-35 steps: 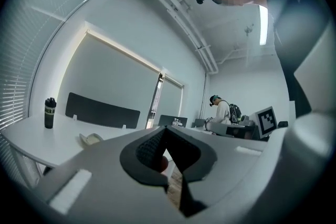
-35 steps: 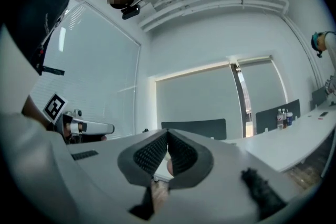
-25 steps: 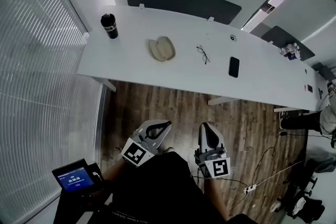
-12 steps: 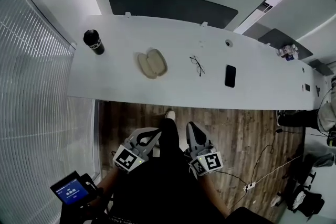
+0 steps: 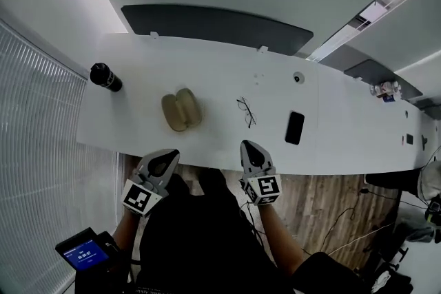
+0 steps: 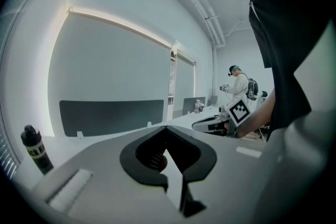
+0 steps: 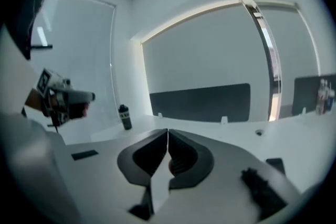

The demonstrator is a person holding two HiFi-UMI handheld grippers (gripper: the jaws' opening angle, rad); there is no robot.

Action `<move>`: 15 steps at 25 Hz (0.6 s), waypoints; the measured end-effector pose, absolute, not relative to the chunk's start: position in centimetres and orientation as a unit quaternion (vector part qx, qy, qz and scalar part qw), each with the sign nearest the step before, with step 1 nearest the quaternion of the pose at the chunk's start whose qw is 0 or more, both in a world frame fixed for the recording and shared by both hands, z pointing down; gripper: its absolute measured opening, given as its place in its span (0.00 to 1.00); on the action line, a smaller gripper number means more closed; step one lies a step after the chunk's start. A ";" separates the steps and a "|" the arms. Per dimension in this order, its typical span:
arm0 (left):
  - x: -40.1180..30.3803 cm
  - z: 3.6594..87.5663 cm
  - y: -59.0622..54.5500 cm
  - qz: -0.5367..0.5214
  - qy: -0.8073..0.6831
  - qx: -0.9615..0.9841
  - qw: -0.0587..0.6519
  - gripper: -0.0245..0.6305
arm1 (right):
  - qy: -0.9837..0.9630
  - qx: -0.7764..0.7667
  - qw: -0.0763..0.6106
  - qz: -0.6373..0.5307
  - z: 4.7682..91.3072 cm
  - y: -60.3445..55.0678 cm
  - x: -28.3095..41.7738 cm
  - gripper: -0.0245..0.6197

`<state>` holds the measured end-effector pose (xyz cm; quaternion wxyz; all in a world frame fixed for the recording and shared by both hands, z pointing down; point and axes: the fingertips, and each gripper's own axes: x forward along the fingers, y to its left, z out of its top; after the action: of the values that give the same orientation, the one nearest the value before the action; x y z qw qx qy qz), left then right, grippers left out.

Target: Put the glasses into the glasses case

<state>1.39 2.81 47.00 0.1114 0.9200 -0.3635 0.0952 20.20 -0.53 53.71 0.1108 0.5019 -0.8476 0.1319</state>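
Note:
In the head view, black-framed glasses (image 5: 245, 111) lie on the long white table (image 5: 220, 141), near its middle. Left of them a tan glasses case (image 5: 180, 110) lies open. My left gripper (image 5: 168, 155) is at the table's near edge, just below the case, and is shut with nothing in it. My right gripper (image 5: 248, 145) is at the same edge below the glasses, also shut and empty. The jaw tips meet in the left gripper view (image 6: 167, 127) and in the right gripper view (image 7: 167, 131). The jaws hide the case and the glasses in both gripper views.
A black bottle (image 5: 105, 77) stands at the table's left end and also shows as the bottle (image 6: 32, 148) and the bottle (image 7: 124, 116). A black phone (image 5: 294, 127) lies right of the glasses. A dark divider panel (image 5: 213, 25) runs along the far edge. Another person (image 6: 239, 84) stands far off.
The head view has closed in on the table. Both grippers have come forward from over the wooden floor to the table's near edge. Their jaws have stayed shut.

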 end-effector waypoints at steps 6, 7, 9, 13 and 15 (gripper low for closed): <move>0.8 45.7 -0.7 0.088 -0.385 0.913 0.103 0.05 | -0.829 0.490 0.250 0.097 58.6 -7.6 24.1 0.05; 0.4 46.2 -1.2 0.088 -0.386 0.912 0.112 0.05 | -0.824 0.483 0.280 0.097 60.4 -8.6 24.3 0.05; -0.6 47.0 -2.4 0.088 -0.385 0.910 0.130 0.05 | -0.811 0.467 0.340 0.097 63.6 -10.5 24.5 0.05; -1.3 47.9 -4.6 0.096 -0.360 0.922 0.109 0.05 | -0.783 0.444 0.420 0.112 68.7 -12.8 25.3 0.06; -1.1 48.2 -4.9 0.100 -0.348 0.927 0.094 0.05 | -0.771 0.439 0.438 0.146 70.7 -13.0 25.7 0.15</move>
<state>-1.14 -4.92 48.22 0.0936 0.9275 -0.3478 0.1002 25.73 -13.04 70.66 0.4378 0.4390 -0.7709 0.1462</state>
